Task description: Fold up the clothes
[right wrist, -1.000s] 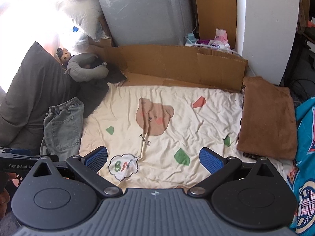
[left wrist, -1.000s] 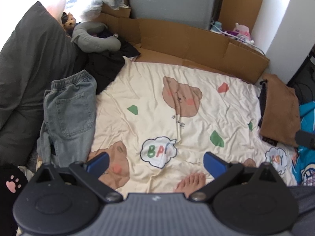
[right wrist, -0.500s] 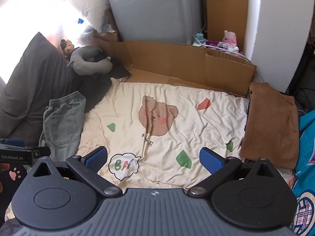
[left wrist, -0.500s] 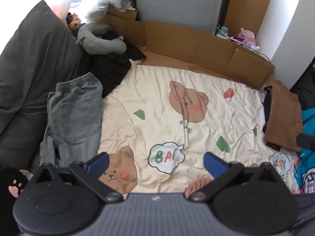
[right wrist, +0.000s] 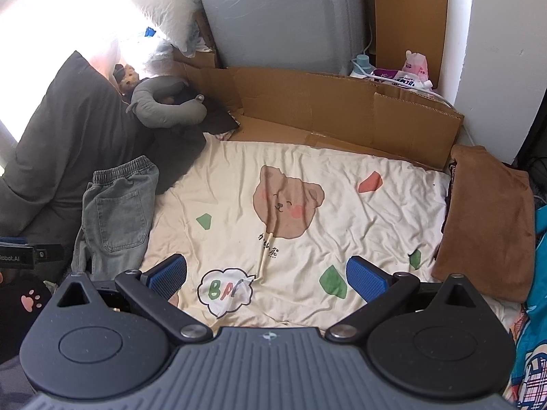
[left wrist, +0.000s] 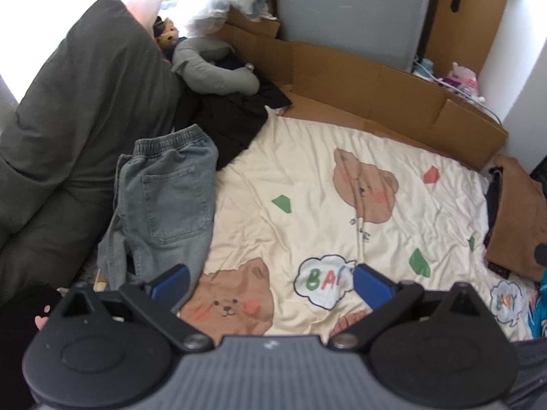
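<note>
Bear-print sheet (left wrist: pixel 342 157) on bed, cardboard (right wrist: pixel 342 109) far; jeans (left wrist: pixel 167 201) crumpled at left. Left gripper (left wrist: pixel 270 282) and right gripper (right wrist: pixel 266 273) wide open, empty.

Left gripper (left wrist: pixel 270 282): black w/ blue ribbed pads (left wrist: pixel 371 285), silver pivot screws, grey ribbed body; right gripper (right wrist: pixel 266 275) same; black sleeve (right wrist: pixel 24 299), pink paw print, beside it.
</note>
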`<state>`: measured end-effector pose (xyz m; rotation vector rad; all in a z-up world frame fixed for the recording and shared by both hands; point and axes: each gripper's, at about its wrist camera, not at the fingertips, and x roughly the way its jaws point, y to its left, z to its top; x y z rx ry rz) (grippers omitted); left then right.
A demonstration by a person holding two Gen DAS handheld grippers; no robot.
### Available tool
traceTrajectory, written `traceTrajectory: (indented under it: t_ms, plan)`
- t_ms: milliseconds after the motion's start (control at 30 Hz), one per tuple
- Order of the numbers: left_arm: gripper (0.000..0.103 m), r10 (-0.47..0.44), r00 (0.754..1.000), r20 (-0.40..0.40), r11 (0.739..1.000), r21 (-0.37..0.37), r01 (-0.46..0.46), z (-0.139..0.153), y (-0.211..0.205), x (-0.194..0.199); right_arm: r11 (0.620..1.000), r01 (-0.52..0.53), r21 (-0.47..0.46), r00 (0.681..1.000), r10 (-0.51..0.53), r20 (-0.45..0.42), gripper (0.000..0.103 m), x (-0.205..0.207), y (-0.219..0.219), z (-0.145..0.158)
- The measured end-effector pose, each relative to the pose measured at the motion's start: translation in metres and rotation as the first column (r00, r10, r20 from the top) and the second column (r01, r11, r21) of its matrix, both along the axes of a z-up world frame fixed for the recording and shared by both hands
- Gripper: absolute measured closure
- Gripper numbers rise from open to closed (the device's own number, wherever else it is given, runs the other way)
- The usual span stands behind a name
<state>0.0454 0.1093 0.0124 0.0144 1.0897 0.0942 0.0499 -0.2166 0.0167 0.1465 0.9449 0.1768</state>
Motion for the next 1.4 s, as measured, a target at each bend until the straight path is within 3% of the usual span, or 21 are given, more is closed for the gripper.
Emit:
traceTrajectory:
  t_ms: [267, 400, 533, 833, 900, 1133, 1233, 1300, 1400]
  plan:
    - [0.001, 0.045, 0.999, -0.015, 0.999, 0.027, -0.044, -0.031, 0.023, 0.024, 0.999, -0.008, 0.040, 1.000, 0.008, 0.003, 0.001, 0.027, 0.005, -0.027]
    - [0.001, 0.056, 0.995, 0.078, 0.998, -0.005, -0.056, -0.039, 0.038, 0.027, 0.995, -0.055, 0.085, 0.998, 0.056, -0.006, 0.006, 0.045, 0.014, -0.048]
    - [0.002, 0.068, 0.993, 0.095, 0.996, 0.046, -0.073, -0.062, 0.051, 0.037, 0.987, -0.102, 0.127, 0.994, 0.104, -0.014, 0.006, 0.063, 0.023, -0.070]
    - [0.006, 0.169, 0.983, 0.070, 0.975, 0.133, -0.177, -0.135, 0.101, 0.050, 0.967, -0.160, 0.198, 0.983, 0.173, -0.053, 0.006, 0.086, 0.044, -0.144]
    - [0.015, 0.206, 0.977, 0.059, 0.967, 0.142, -0.212, -0.154, 0.116, 0.047, 0.964, -0.167, 0.208, 0.982, 0.182, -0.053, 0.006, 0.090, 0.049, -0.161]
    - [0.023, 0.305, 0.952, 0.008, 0.933, 0.197, -0.300, -0.234, 0.168, 0.025, 0.955, -0.154, 0.255, 0.981, 0.178, -0.077, 0.007, 0.101, 0.059, -0.223]
    - [0.023, 0.354, 0.935, 0.004, 0.920, 0.179, -0.349, -0.257, 0.192, 0.016, 0.953, -0.145, 0.266, 0.978, 0.179, -0.106, 0.007, 0.104, 0.062, -0.246]
    - [0.031, 0.374, 0.928, 0.002, 0.917, 0.147, -0.370, -0.271, 0.207, 0.011, 0.948, -0.169, 0.269, 0.973, 0.204, -0.110, 0.007, 0.104, 0.066, -0.255]
    - [0.034, 0.366, 0.931, -0.003, 0.923, 0.128, -0.363, -0.288, 0.224, 0.008, 0.940, -0.207, 0.270, 0.963, 0.244, -0.112, 0.012, 0.105, 0.074, -0.266]
